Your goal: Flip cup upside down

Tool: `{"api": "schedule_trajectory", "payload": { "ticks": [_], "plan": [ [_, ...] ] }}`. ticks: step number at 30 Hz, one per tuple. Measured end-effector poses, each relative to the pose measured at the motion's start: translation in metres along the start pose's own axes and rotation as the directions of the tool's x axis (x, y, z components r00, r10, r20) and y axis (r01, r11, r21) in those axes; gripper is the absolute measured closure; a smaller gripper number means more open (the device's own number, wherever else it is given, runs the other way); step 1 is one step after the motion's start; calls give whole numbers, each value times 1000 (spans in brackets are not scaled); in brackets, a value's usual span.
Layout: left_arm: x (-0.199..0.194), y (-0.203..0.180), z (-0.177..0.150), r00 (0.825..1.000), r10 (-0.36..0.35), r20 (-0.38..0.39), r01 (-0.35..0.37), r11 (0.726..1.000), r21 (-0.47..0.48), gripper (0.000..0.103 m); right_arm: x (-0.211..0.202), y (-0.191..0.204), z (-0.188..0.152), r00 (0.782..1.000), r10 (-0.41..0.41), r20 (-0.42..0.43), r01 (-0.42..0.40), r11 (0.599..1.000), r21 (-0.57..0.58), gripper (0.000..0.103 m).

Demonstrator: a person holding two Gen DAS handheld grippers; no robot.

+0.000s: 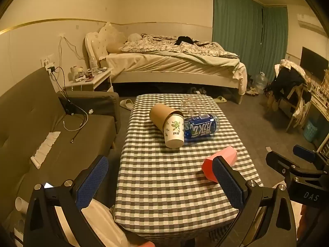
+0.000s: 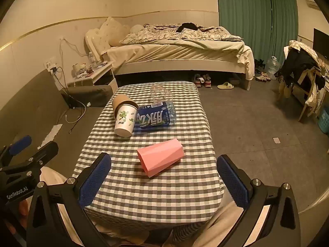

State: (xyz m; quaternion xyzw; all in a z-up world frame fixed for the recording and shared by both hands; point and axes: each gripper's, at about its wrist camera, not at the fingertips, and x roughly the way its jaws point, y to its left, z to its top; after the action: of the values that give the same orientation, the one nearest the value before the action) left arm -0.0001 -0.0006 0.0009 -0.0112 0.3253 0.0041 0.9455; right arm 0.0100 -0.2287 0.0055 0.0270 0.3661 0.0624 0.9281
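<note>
A pink faceted cup [image 2: 160, 156] lies on its side on the checkered table [image 2: 148, 187], near the front; in the left wrist view it [image 1: 223, 160] is partly hidden behind my left gripper's right finger. My right gripper [image 2: 164, 179] is open and empty, just in front of the pink cup. My left gripper [image 1: 160, 182] is open and empty above the table's front left part. A white paper cup with green print [image 2: 125, 121] lies on its side, nested in a brown paper cup [image 2: 121, 101], further back.
A blue-labelled plastic bottle [image 2: 157, 116] lies beside the paper cups, with clear plastic [image 2: 160, 93] behind it. A grey sofa [image 1: 41, 127] stands to the left of the table. A bed [image 1: 174, 61] is behind, and a chair with clothes [image 2: 302, 70] at right.
</note>
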Motion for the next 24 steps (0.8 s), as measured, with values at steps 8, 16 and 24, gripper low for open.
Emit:
{"api": "schedule_trajectory", "payload": {
  "ticks": [8, 16, 24],
  "plan": [
    [6, 4, 2, 1000, -10, 3, 10, 1000, 7, 0, 6, -4, -6, 1000, -5, 0, 5, 1000, 8, 0],
    [0, 2, -1, 1000, 17, 0, -17, 1000, 2, 0, 7, -4, -7, 1000, -5, -13, 5, 1000, 12, 0],
    [2, 4, -3, 1000, 17, -9, -17, 1000, -4, 0, 6, -4, -7, 1000, -3, -18, 3, 1000, 16, 0]
  ]
}}
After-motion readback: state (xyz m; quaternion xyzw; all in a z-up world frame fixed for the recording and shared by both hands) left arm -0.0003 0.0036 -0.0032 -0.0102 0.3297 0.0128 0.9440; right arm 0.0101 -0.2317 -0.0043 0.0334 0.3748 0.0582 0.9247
